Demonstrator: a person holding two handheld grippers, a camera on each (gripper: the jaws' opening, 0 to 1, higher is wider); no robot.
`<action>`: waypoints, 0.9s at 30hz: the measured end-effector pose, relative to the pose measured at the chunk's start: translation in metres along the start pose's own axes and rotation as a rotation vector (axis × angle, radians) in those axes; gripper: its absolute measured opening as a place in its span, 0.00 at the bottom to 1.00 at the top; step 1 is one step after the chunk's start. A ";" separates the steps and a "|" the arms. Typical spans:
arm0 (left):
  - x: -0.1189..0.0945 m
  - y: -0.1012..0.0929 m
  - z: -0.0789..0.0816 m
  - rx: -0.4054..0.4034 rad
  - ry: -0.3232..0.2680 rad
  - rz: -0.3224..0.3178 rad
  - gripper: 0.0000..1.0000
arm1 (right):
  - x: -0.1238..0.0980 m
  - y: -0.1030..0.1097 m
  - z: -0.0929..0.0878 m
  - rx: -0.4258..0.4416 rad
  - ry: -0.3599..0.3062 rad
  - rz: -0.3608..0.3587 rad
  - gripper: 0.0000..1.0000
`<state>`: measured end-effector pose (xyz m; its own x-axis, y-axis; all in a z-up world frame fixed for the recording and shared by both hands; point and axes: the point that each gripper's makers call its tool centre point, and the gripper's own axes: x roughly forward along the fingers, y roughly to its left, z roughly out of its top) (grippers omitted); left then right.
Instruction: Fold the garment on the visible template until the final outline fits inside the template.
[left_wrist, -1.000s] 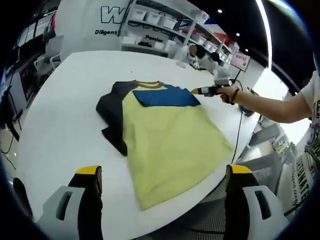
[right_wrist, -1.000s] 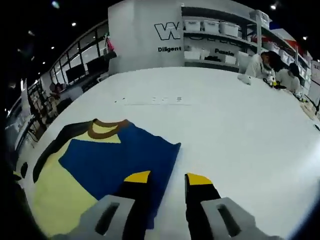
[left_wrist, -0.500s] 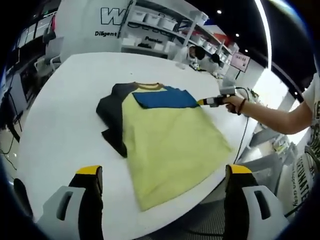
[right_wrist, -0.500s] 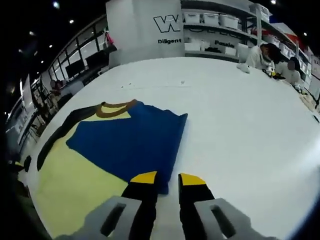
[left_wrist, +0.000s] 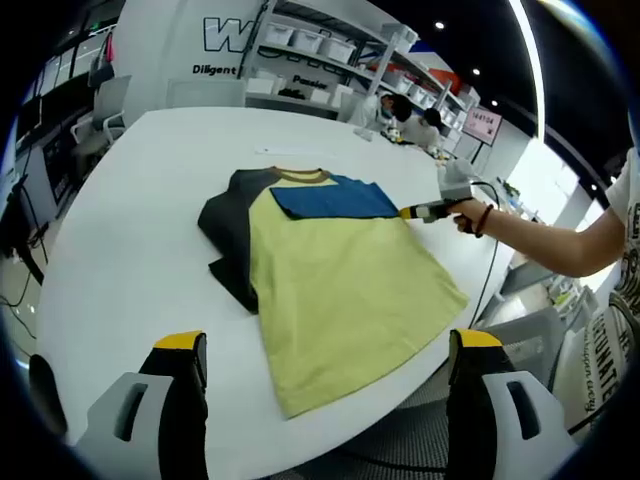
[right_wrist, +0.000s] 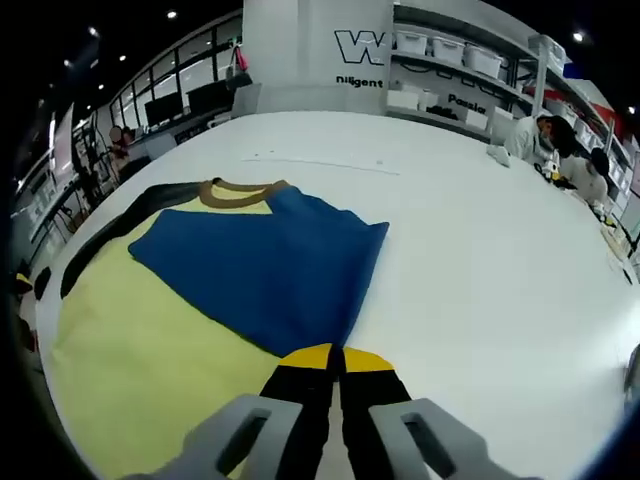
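Pinching blue sleeve edge w/ right gripper, left gripper wide apart

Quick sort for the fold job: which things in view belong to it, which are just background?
In the job:
- yellow shirt with its blue sleeve folded across the chest
- right hand-held gripper, jaws shut at the blue sleeve's edge
- left hand-held gripper, jaws wide open, nothing between them
- white table

Background:
- shelves with bins
- people seated at the far end
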<state>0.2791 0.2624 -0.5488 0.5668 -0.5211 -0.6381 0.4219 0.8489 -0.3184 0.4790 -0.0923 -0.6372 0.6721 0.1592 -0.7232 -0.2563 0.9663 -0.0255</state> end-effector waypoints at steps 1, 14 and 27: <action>0.000 0.001 0.000 -0.001 0.002 0.003 0.96 | 0.000 -0.001 0.000 -0.005 0.005 0.000 0.00; -0.002 0.005 0.001 -0.023 -0.005 0.026 0.96 | -0.002 -0.036 0.000 -0.094 0.065 -0.045 0.00; 0.008 0.037 0.038 -0.120 -0.128 0.140 0.92 | 0.002 -0.065 -0.002 -0.123 0.083 -0.103 0.00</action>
<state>0.3255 0.2861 -0.5390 0.7022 -0.3977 -0.5905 0.2495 0.9143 -0.3191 0.4958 -0.1556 -0.6384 0.6410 0.0388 -0.7666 -0.2758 0.9437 -0.1828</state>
